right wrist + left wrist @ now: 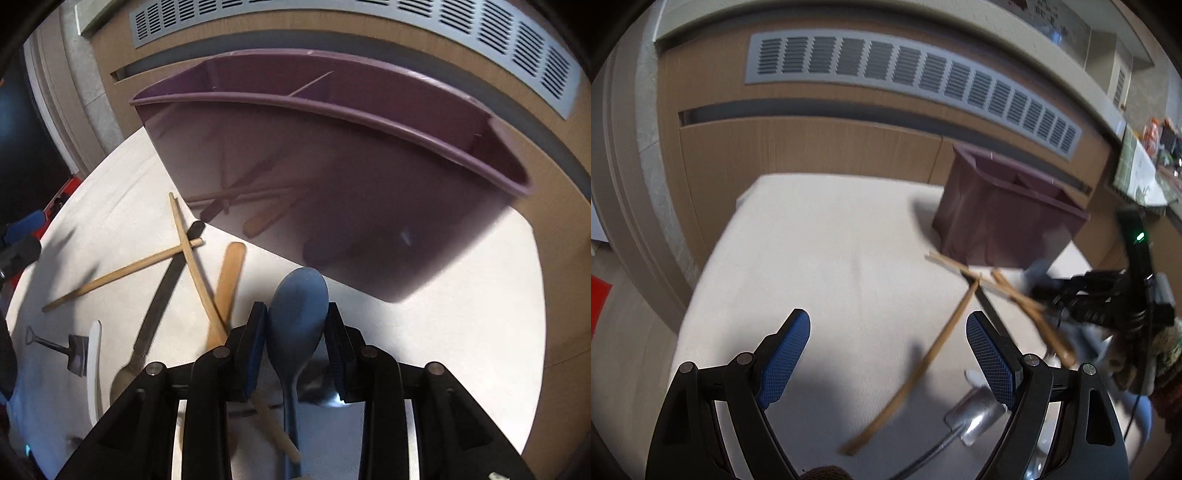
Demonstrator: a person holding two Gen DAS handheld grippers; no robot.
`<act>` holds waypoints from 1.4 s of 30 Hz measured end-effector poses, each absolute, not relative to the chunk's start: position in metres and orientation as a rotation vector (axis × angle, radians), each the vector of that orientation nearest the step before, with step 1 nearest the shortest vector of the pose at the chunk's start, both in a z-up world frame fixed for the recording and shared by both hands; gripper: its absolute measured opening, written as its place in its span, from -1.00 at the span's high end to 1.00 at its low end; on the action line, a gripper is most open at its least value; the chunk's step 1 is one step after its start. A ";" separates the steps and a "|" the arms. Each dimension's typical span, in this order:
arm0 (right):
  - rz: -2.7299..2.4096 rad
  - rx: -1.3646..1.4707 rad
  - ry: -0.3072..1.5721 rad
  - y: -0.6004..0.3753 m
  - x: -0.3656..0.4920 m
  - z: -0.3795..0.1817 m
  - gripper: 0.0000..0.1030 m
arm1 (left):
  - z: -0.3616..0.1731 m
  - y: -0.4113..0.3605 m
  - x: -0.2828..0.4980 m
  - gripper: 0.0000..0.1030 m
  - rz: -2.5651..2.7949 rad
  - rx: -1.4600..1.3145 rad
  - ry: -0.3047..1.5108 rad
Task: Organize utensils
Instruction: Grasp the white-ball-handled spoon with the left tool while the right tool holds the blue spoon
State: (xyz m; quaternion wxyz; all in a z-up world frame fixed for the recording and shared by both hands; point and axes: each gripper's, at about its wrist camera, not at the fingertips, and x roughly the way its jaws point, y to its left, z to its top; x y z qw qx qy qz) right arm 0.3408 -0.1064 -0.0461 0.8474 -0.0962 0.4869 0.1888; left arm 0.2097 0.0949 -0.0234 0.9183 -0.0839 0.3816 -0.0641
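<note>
A purple divided utensil bin [369, 206] stands on the white table [461, 332]; it also shows in the left wrist view [1004, 221]. My right gripper [297, 325] is shut on a blue spoon [299, 314], bowl forward, just before the bin's near wall. Wooden chopsticks [122, 273], a wooden spatula [229, 284], a black-handled utensil [162, 295] and a white utensil [94, 365] lie in a heap to its left. My left gripper [886, 347] is open and empty above the table, left of a chopstick [923, 369] and a metal scoop [975, 413].
A wooden cabinet with a grey vent grille [916, 74] stands right behind the table. A small metal scoop [75, 354] lies at the heap's left. The right gripper's black body [1108, 295] is at the right of the left wrist view.
</note>
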 end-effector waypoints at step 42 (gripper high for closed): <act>0.299 0.112 0.855 -0.220 0.225 -0.019 0.81 | -0.030 -0.066 0.198 0.58 -0.308 -0.020 0.903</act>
